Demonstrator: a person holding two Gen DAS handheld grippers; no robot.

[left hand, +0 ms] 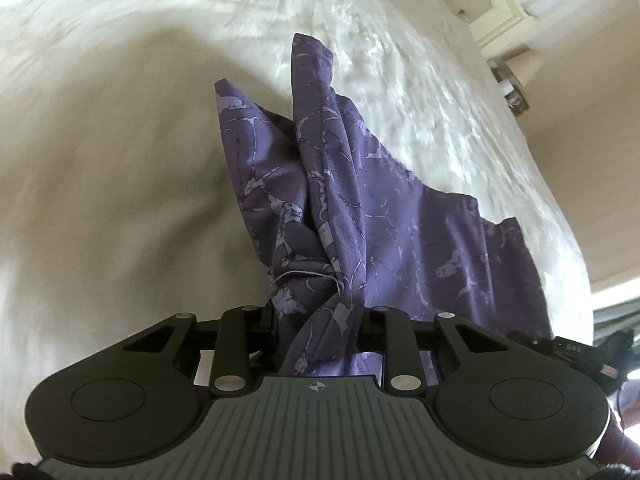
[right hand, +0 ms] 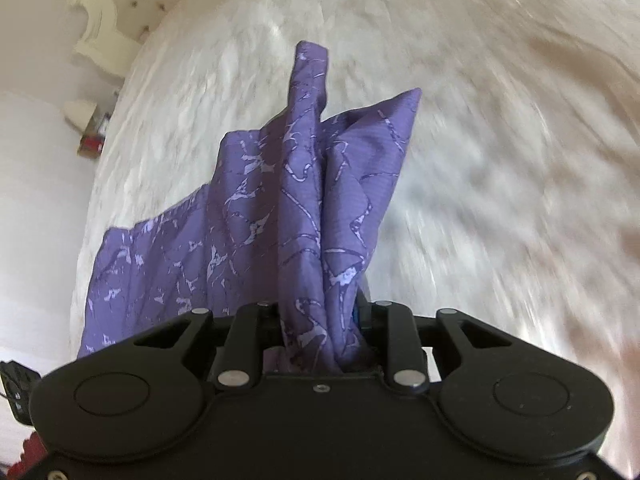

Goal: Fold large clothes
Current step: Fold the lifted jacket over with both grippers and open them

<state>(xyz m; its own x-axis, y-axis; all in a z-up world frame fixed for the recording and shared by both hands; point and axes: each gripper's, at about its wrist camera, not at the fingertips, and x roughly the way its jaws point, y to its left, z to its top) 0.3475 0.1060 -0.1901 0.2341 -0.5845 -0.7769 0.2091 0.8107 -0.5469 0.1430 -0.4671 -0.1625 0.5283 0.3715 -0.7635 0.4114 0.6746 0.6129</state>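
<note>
Left gripper [left hand: 320, 332] and right gripper [right hand: 320, 332] each pinch bunched purple garment [left hand: 320, 200], trailing toward 12 o'clock over white bedspread [left hand: 100, 180]; only left view shows loose thread [left hand: 304, 276].

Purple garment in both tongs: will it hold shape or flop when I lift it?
Likely floppy: the purple garment bunches into soft folds at the left tongs and right tongs. Probably light and thin. Possibly slippery, given its smooth sheen over the white bedcover.
</note>
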